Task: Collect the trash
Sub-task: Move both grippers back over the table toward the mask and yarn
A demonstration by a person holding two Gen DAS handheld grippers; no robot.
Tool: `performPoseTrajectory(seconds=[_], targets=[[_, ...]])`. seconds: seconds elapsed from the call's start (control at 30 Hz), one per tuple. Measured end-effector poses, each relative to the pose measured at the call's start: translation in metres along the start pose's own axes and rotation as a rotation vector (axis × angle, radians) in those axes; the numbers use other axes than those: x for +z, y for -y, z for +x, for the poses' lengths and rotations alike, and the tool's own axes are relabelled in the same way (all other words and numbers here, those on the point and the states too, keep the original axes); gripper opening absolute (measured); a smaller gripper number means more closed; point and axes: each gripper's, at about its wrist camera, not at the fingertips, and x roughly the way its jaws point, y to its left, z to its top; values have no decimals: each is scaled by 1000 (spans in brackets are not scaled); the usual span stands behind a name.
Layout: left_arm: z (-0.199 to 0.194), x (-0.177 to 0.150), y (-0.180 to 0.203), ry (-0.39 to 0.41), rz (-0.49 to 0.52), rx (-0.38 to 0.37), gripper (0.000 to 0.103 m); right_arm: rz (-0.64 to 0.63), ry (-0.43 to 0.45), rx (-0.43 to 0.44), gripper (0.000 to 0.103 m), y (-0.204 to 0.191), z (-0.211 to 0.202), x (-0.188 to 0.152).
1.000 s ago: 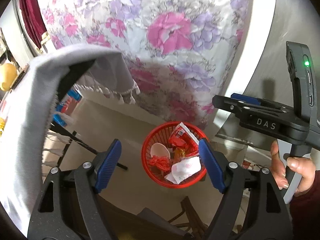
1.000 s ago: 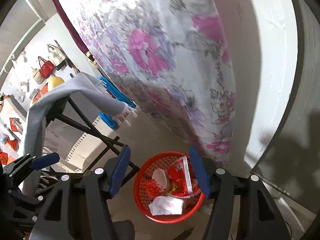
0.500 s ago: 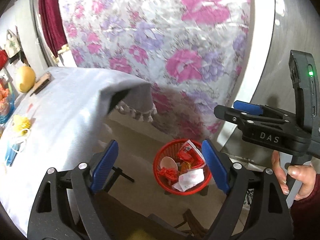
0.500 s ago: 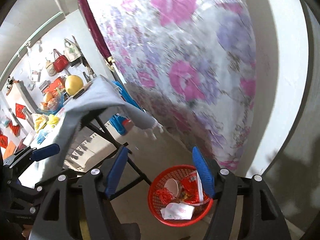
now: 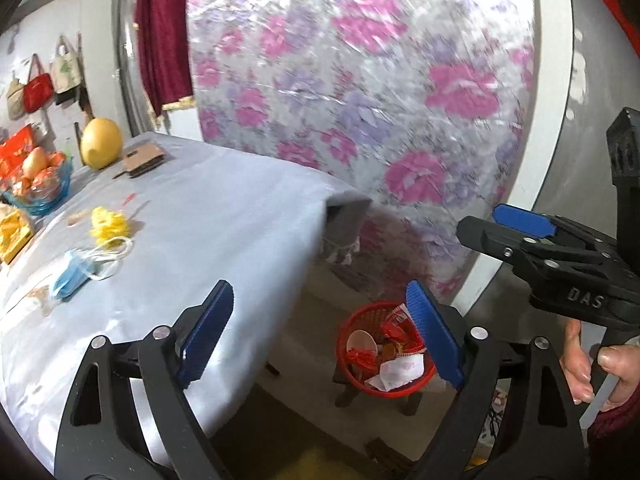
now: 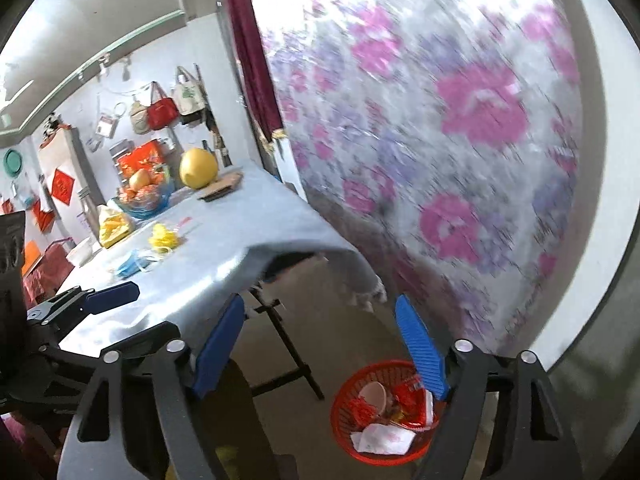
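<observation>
A red trash basket [image 5: 348, 338] holding wrappers and a paper cup stands on the floor beside the table; it also shows in the right wrist view [image 6: 340, 404]. On the grey tablecloth [image 5: 208, 216] lie a blue face mask [image 5: 74, 276] and a yellow crumpled scrap [image 5: 107, 226], also in the right wrist view as the mask [image 6: 132, 264] and the scrap [image 6: 164, 236]. My left gripper [image 5: 320, 328] is open and empty above the table edge. My right gripper [image 6: 320, 344] is open and empty, seen from the side in the left wrist view [image 5: 524, 224].
A yellow pomelo [image 5: 101, 143], a cardboard piece [image 5: 142, 159], a blue fruit bowl [image 5: 38, 188] and a yellow bag [image 5: 12, 230] sit at the table's far side. A floral sheet [image 5: 360, 100] hangs behind. Folding table legs [image 6: 288, 344] stand near the basket.
Both grippers have lifted and swung left, away from above the basket. The tabletop with the mask and yellow scrap has come into view. Both stay open.
</observation>
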Motion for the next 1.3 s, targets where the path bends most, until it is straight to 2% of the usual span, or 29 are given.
performPoseTrajectory(seconds=[0.23,0.37,0.43,0.6,0.77,0.9,1.03,1.2,1.3], targets=[[-42,-5,-45,87,-78,37,93,-59,28,52,89,-53,-14,9],[-58,-4,-81,120,-82,110,96,-110,28,78,94,-86,-9,11],[-59,1,-109,120,-80,169,96,-127,22,95,94,-102,2,14],[-38,18,-187,62,-123,237,96,-132,4,149,94,-132,31,24],[-4,32,-252,-1,-167,217,96,-125,-22,175,94,-154,63,39],[18,36,-292,3,-201,193,96,-124,-39,167,94,-165,84,50],[24,26,-311,-35,-258,133,96,-124,-58,190,94,-178,108,61],[21,21,-312,-38,-273,135,96,-97,-85,241,94,-200,150,76],[30,19,-312,-75,-290,90,96,-96,-91,262,94,-210,169,82]])
